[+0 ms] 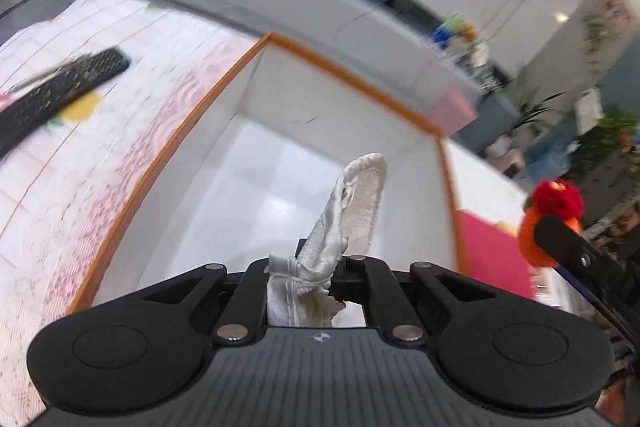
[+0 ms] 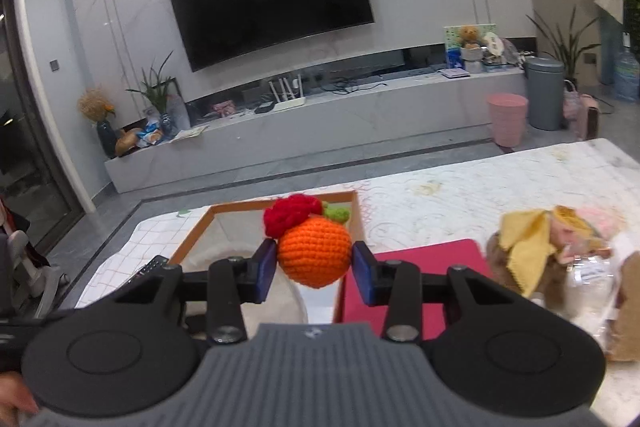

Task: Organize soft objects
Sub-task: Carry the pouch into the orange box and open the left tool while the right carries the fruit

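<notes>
Both hands are mid-carry toward the white open box with the orange rim (image 1: 352, 75). The left tool (image 1: 320, 269) is pinched nearly shut on a white ribbed fabric piece (image 1: 352, 203) (possibly a sock or slipper; I cannot tell), which hangs over the box's bare interior. The right tool (image 2: 314, 261) grips a crocheted orange fruit with red and green top (image 2: 314, 251) between its blue pads (image 2: 266, 269), above the box's near corner and beside a magenta mat (image 2: 420, 267) on the tabletop (image 2: 460, 187). Next, judging by position, the left should lower and let go inside; the right needs to travel further over the opening first.
</notes>
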